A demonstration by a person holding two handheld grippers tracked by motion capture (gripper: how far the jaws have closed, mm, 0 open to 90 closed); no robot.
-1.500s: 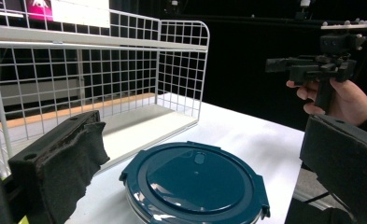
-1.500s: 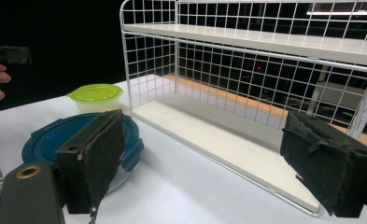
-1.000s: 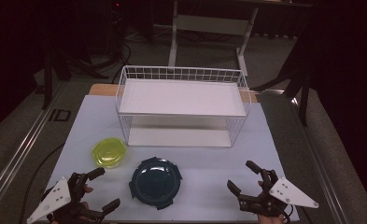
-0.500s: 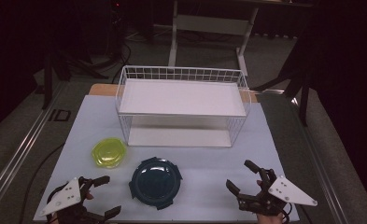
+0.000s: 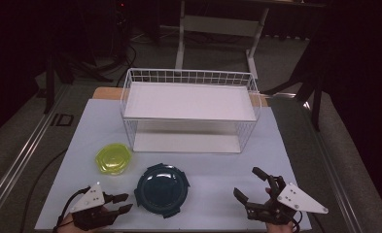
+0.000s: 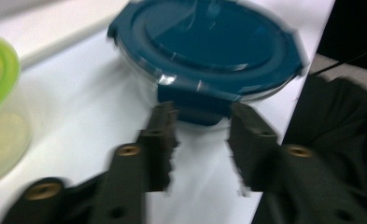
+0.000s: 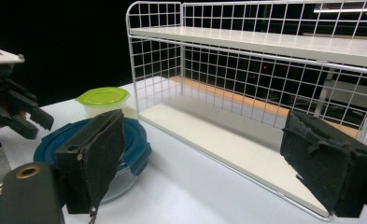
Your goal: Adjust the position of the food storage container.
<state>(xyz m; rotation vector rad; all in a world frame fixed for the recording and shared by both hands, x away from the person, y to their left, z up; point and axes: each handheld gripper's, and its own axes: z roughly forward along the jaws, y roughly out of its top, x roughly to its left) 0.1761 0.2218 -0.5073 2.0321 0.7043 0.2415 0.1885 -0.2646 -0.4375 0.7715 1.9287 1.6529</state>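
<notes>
So the left gripper (image 5: 123,204) sits at the lower left of the high view, pointing right at the blue-lidded container (image 5: 160,190), and its jaws have just been narrowing. In the left gripper view the two black fingers (image 6: 160,140) stand a modest gap apart with bare table between them, tips just short of the blue lid's clip tab (image 6: 197,103). Nothing's pinched yet, so I'd call it open, just set narrow.

My read: this is the approach step, lining up on that tab or the lid's rim. The next move probably needs a short push forward so the tab lands between the pads, then a squeeze. The view is blurry, so I can't tell whether the tips already brush the tab.

The right gripper (image 5: 254,187) sits at the lower right, jaws spread wide on nothing, aimed up-frame toward the white wire rack (image 5: 188,116).

Pose-wise, both hands sit low at the bottom edge, grippers roughly level with the table (image 5: 217,170). The container sits centre-bottom, a yellow-green lidded tub (image 5: 113,158) just up-left of it, and the rack behind both.
</notes>
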